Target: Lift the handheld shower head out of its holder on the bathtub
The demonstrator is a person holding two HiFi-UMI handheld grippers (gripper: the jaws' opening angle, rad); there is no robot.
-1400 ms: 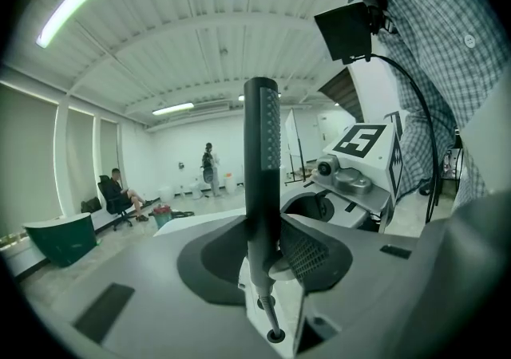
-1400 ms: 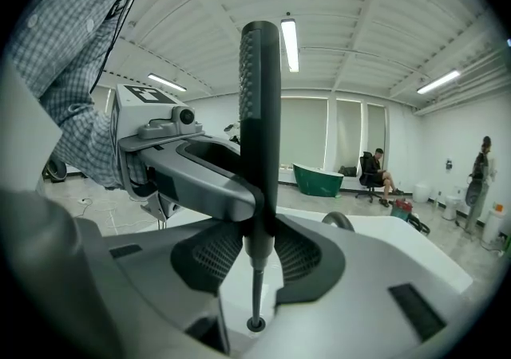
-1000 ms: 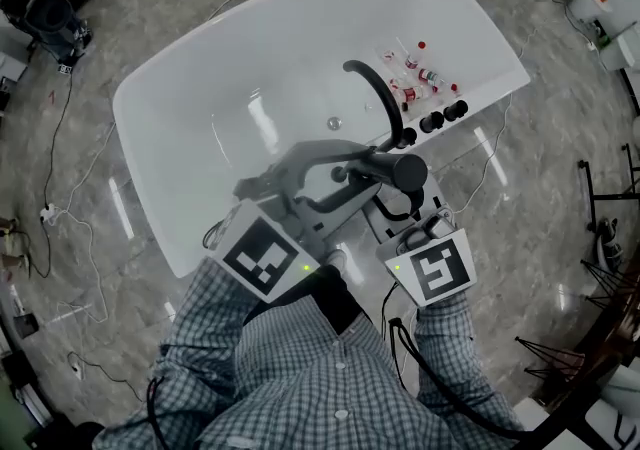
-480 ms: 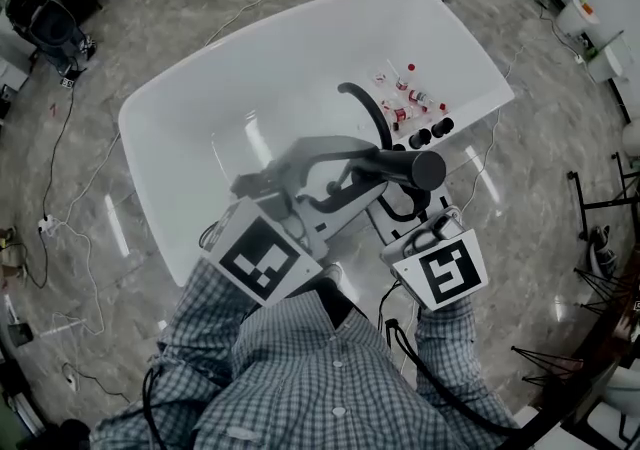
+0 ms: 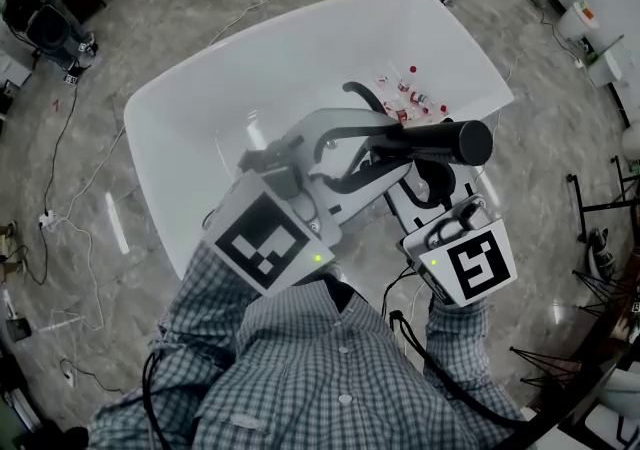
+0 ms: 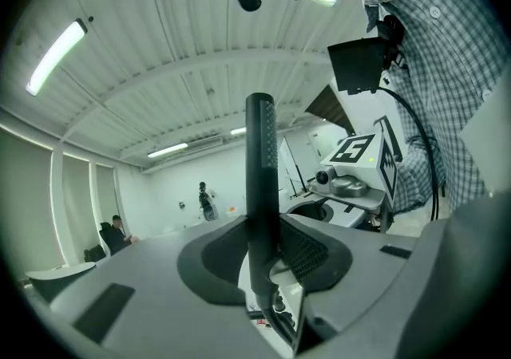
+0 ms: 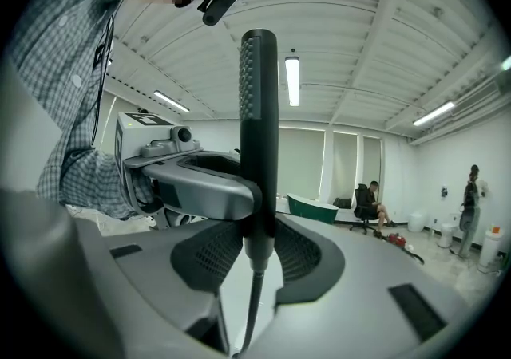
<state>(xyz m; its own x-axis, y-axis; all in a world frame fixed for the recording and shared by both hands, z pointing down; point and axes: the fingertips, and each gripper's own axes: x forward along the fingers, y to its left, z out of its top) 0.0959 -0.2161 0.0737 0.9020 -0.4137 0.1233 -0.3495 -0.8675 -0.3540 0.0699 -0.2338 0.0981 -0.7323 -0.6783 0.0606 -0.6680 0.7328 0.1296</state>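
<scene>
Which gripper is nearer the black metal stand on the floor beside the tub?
Right. The right gripper holds the shower head from the stand's side; the left gripper holds it from the opposite side, farther from the stand.

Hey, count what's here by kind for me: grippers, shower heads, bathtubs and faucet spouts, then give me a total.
grippers: 2, the left gripper and the right gripper, both gripping the shower head
handheld shower head: 1
bathtub: 1
faucet spout: 1
total: 5
</scene>
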